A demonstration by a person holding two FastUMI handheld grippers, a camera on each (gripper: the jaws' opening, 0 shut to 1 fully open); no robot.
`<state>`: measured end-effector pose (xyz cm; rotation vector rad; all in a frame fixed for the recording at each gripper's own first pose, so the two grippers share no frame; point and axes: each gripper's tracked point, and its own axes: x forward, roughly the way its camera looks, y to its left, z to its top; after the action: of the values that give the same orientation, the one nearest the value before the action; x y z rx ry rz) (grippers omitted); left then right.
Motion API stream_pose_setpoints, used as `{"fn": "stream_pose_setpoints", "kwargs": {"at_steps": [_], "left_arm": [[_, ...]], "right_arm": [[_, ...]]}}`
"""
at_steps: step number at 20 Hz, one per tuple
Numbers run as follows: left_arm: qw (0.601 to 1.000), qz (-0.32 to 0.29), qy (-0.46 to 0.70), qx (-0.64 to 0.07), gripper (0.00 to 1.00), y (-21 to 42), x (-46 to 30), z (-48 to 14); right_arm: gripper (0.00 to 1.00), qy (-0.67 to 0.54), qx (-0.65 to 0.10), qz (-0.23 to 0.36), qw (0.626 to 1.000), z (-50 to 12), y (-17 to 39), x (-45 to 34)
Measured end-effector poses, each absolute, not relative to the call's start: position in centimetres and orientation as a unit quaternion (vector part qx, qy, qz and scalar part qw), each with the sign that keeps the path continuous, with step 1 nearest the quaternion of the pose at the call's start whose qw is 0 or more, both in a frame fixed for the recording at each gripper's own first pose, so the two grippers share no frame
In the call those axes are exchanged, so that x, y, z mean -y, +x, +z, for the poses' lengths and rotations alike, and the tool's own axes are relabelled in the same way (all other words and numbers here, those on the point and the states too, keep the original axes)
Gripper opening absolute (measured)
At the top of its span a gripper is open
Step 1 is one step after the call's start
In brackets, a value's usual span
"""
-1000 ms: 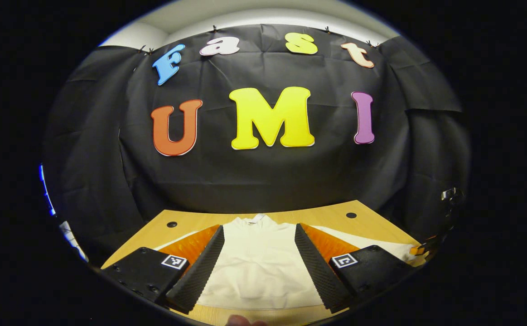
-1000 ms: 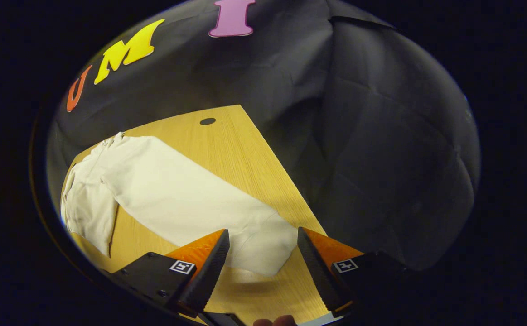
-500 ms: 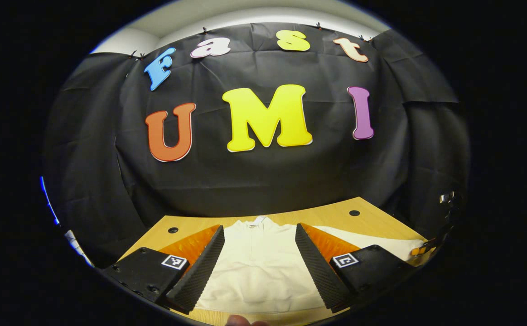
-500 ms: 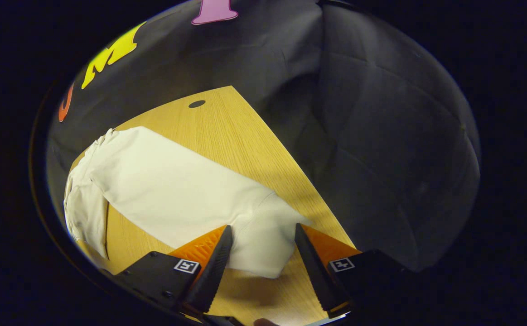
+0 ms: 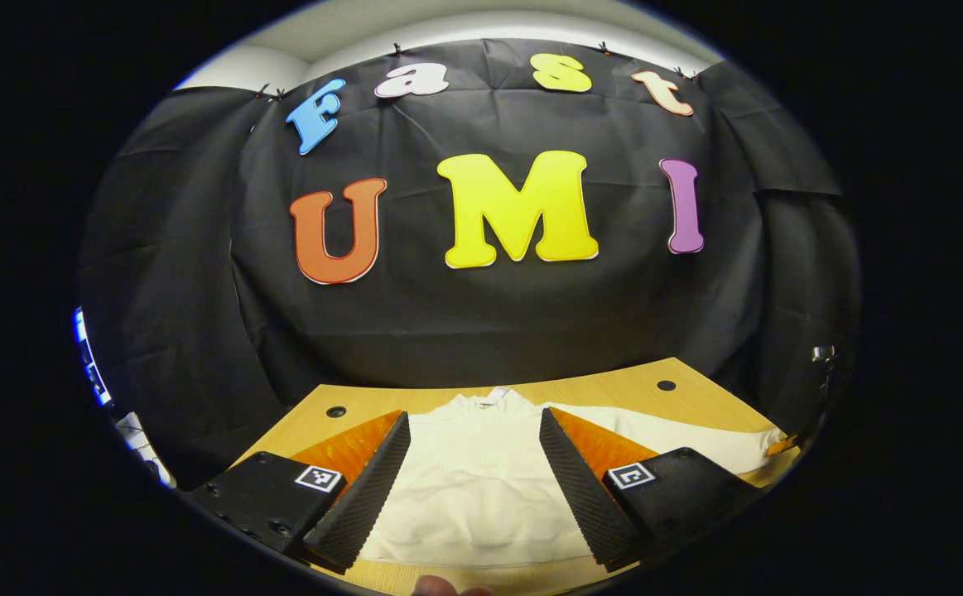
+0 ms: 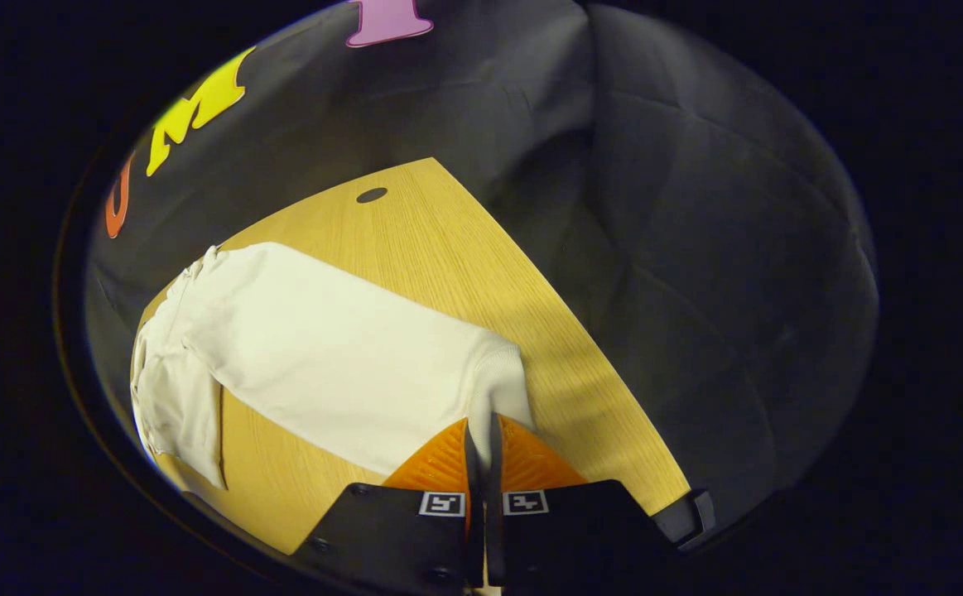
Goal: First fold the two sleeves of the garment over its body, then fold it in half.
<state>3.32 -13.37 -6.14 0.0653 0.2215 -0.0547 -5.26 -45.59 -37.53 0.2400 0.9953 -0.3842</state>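
Where the right gripper (image 6: 481,451) stood spread over the cuff half a second ago, its fingers are now pinched together on the cuff (image 6: 502,389) at lower centre of the right gripper view, so the first sleeve fold looks ready to start. Left gripper (image 5: 474,480) hangs spread above the garment (image 5: 473,488) on the table (image 5: 613,389), lower centre of the left gripper view; the other sleeve is hidden behind its fingers and how much cloth the right one caught is unclear.

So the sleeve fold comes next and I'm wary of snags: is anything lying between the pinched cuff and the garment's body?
Nothing visible: the right hand-held gripper is shut on the cream fabric sleeve's cuff, with bare wooden table around it and sleeve up to the body.
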Motion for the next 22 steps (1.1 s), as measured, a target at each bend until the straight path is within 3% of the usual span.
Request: {"fn": "stream_pose_setpoints", "kwargs": {"at_steps": [9, 16, 22], "left_arm": [[0.995, -0.016, 0.017, -0.101, 1.0, 2.6, 8.5, -6.4], [0.995, 0.031, -0.016, -0.093, 1.0, 1.1, 2.2, -7.0], [0.992, 0.093, -0.007, -0.082, 1.0, -1.2, -4.9, -6.4]], "right_arm": [[0.02, 0.071, -0.372, -0.132, 0.916, -23.8, 4.5, 38.7], [0.01, -0.038, -0.293, -0.027, 0.955, -12.2, 14.2, 26.6], [0.02, -0.073, -0.257, 0.1, 0.958, -9.9, 20.8, 8.7]]}}
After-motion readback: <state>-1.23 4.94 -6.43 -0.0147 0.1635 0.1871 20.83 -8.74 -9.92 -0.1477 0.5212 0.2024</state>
